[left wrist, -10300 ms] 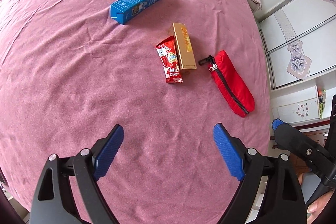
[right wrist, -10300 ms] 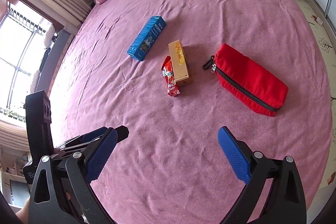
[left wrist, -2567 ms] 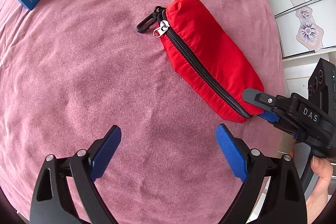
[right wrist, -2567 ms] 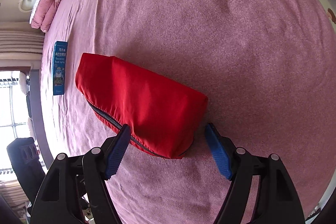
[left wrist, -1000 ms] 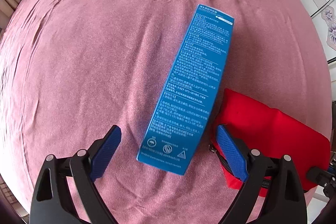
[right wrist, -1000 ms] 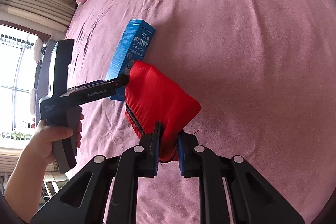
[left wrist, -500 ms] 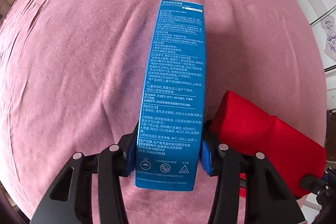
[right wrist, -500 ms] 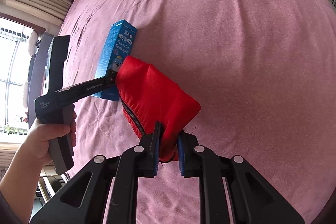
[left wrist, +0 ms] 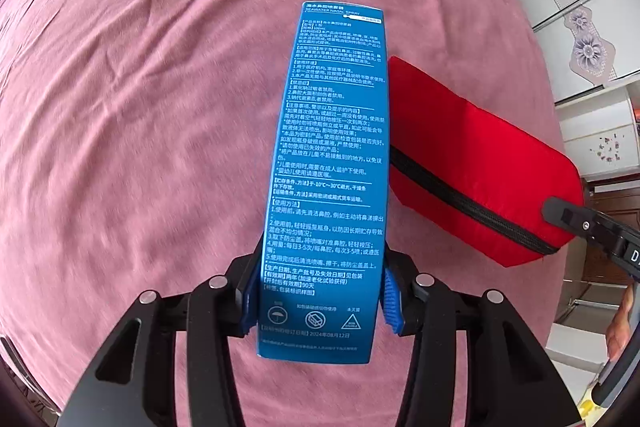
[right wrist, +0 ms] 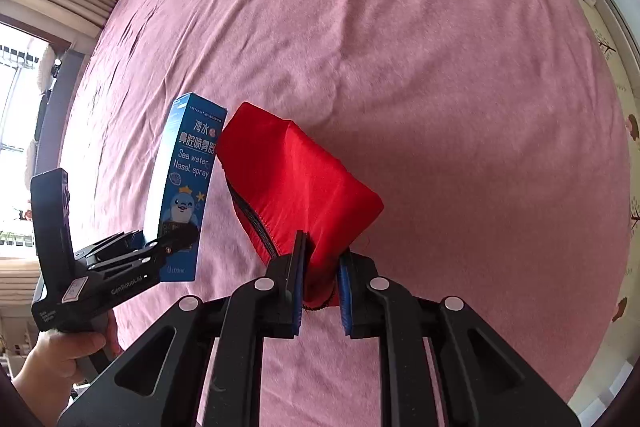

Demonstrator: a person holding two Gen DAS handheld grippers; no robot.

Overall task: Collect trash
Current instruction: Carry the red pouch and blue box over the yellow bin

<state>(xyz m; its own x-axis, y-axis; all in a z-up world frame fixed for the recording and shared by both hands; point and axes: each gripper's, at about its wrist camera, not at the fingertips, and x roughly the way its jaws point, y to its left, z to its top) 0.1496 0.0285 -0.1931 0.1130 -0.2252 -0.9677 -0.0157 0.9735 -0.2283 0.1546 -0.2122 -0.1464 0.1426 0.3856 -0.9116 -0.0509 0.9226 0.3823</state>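
Jaws of the left gripper (left wrist: 318,301), wide apart 1 second ago, have just closed on the blue box (left wrist: 328,163), now lifted beside the red pouch (right wrist: 296,195) pinched by the right gripper (right wrist: 320,287); bagging likely follows.

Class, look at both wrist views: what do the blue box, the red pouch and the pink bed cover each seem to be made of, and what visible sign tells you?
Blue box: printed cardboard, likely; sharp folded edges, flat panels, slight sheen.
Red pouch: thin woven fabric, perhaps nylon; it creases where pinched, with a black zip.
Pink bed cover: soft matte cloth with a fuzzy nap and wrinkles.
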